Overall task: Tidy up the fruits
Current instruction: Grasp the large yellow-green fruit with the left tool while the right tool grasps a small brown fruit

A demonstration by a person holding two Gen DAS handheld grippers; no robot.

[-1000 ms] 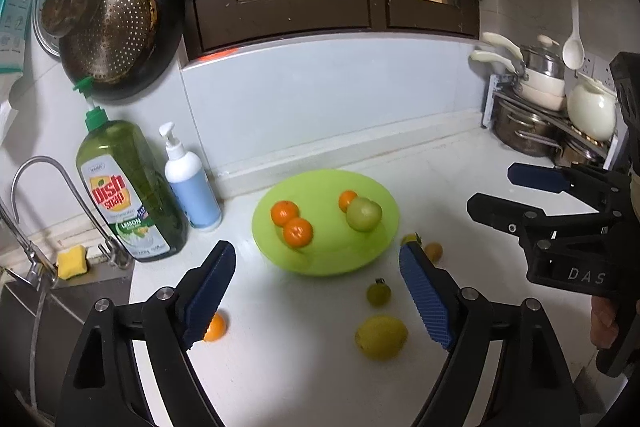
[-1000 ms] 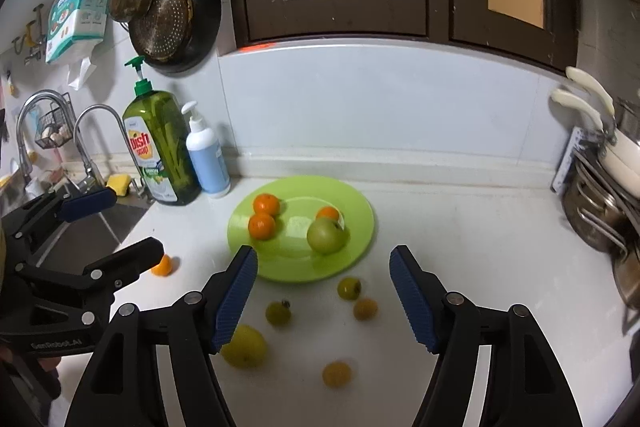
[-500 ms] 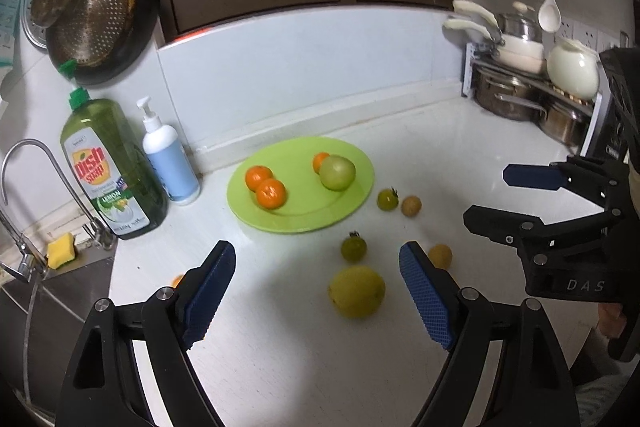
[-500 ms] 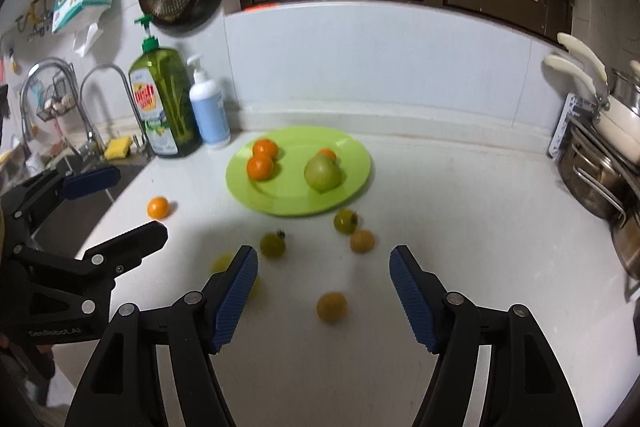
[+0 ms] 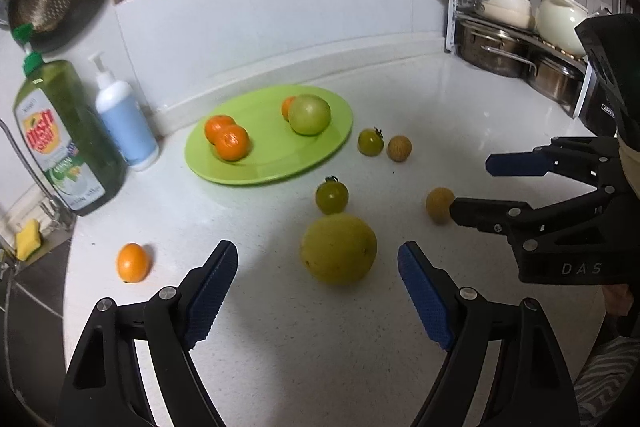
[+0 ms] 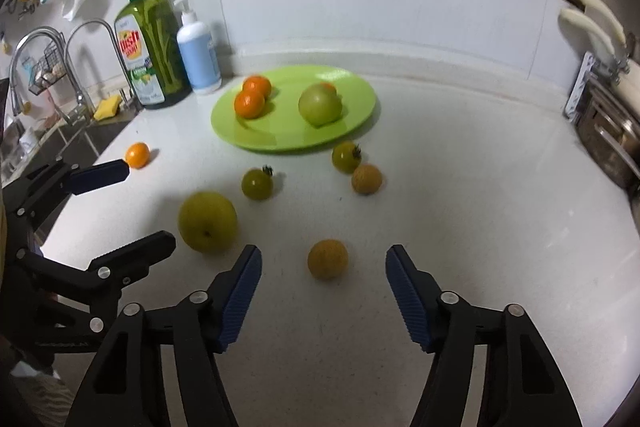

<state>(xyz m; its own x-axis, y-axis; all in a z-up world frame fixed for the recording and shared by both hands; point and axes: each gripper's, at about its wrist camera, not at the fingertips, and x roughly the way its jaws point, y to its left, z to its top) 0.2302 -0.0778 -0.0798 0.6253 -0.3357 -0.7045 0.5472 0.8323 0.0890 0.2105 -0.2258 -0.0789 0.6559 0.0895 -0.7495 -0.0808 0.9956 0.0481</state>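
Note:
A green plate (image 5: 272,163) (image 6: 280,139) on the white counter holds oranges (image 5: 232,143) and a green apple (image 5: 309,115). Loose on the counter lie a large yellow fruit (image 5: 338,254) (image 6: 207,221), two green tomatoes (image 5: 331,197) (image 5: 370,142), two small brown fruits (image 5: 439,205) (image 5: 399,148) and a small orange (image 5: 133,262). My left gripper (image 5: 318,291) is open, the yellow fruit just ahead between its fingers. My right gripper (image 6: 323,291) is open, a brown fruit (image 6: 327,259) just ahead of it.
A green dish soap bottle (image 5: 68,135) and a white pump bottle (image 5: 126,123) stand at the back left by the sink and tap (image 6: 80,55). Pots on a rack (image 5: 516,47) stand at the back right. A yellow sponge (image 5: 27,239) lies by the sink.
Both grippers have come lower and closer to the counter, tilting down. The yellow fruit now sits near the left fingers and a brown fruit near the right fingers. Both stay open.

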